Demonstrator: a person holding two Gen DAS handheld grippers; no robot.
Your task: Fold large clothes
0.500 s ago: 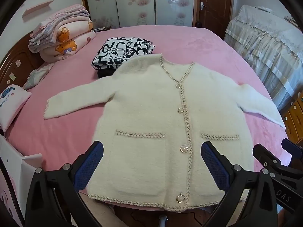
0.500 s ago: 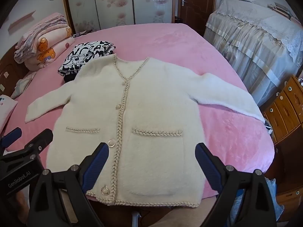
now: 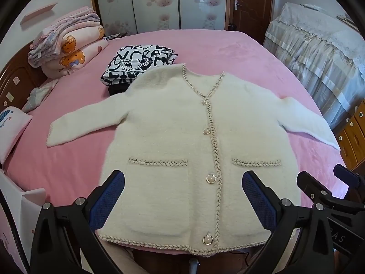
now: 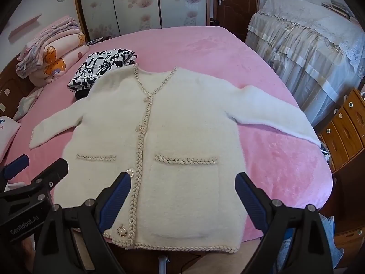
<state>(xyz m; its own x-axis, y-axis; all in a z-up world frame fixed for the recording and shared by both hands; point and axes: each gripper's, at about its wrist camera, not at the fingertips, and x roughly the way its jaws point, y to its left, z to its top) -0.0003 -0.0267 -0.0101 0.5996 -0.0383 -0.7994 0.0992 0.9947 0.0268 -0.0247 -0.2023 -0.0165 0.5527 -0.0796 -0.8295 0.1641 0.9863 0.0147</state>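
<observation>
A cream fuzzy cardigan [image 3: 173, 137] with braided trim, pearl buttons and two pockets lies flat, face up, on the pink bed [image 3: 68, 159], sleeves spread to both sides. It also shows in the right wrist view [image 4: 189, 125]. My left gripper [image 3: 182, 196] is open and empty, held above the hem. My right gripper [image 4: 182, 194] is open and empty above the hem's right half. The right gripper shows at the right edge of the left wrist view [image 3: 330, 196]; the left gripper shows at the left edge of the right wrist view [image 4: 29, 182].
A folded black-and-white printed garment [image 3: 139, 66] lies beyond the cardigan's left shoulder. Stacked pink quilts [image 3: 68, 45] sit at the headboard. A wooden drawer chest [image 4: 342, 125] and a lace-covered piece of furniture [image 4: 308, 45] stand right of the bed.
Both grippers have shifted slightly; the cardigan has not moved and both grippers stay open.
</observation>
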